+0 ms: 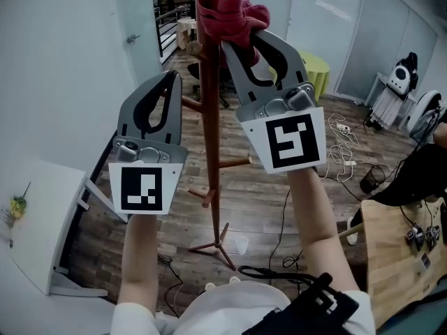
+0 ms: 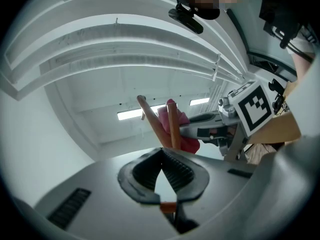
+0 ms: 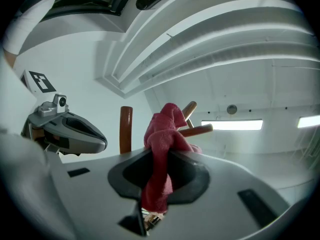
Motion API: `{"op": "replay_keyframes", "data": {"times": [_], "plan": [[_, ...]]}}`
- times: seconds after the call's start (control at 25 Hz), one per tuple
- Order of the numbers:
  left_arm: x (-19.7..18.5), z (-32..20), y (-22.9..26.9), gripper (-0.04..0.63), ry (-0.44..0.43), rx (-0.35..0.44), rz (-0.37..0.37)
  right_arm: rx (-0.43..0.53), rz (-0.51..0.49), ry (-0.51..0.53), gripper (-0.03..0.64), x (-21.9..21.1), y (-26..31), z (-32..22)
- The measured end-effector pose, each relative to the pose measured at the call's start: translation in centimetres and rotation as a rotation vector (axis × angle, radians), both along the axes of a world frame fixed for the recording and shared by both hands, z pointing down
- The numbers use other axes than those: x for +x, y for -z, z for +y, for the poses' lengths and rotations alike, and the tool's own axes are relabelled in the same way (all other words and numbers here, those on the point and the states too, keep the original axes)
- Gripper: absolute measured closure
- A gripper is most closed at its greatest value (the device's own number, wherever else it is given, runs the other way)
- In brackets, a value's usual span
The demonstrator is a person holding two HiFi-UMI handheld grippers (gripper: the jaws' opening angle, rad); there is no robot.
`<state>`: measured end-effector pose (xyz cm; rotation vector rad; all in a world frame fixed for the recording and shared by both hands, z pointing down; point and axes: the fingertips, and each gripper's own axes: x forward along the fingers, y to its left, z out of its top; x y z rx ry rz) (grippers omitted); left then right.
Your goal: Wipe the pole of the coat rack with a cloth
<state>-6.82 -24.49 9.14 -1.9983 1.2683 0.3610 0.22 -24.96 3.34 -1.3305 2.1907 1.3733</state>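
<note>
- The left gripper (image 1: 171, 79) is hanging in the air just to the left of the coat rack, tips pointing upward. Its own view shows its jaws pressed together at the tips, with nothing between them (image 2: 161, 151).
- The pole (image 1: 209, 117) is standing upright on the wooden floor (image 1: 265, 187). Its long axis is running straight up and down between the two grippers, and the top is going out of the head view's upper edge. Short pegs (image 1: 234, 163) are sticking out of it lower down.
- The right gripper (image 1: 234, 40) is reaching higher than the left one, up by the upper stretch of the pole. Its jaws are clamping down on the cloth (image 1: 230, 12), whose red folds are bunching out above the tips and trailing back between the pads (image 3: 160, 154).
- The cloth is lying just to the right of the pole's upper part and seems to be pressing against it. The head view does not settle whether they are really touching.
- The right hand is the nearer one, and it is already carrying the cloth. The wipe looks to be turning on keeping the cloth leaning leftward into the pole while it travels along that vertical axis, most likely downward, since nearly all the bare pole is lying below the cloth.
</note>
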Motion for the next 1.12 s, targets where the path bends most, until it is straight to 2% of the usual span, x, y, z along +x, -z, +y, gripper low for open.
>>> {"op": "replay_keyframes", "data": {"times": [1.12], "plan": [[-0.4,-0.5,-1.6,0.583,0.003,-0.033,-0.008,-0.043,-0.001,-0.01,0.534,0.4,-2.5,-0.1]]}}
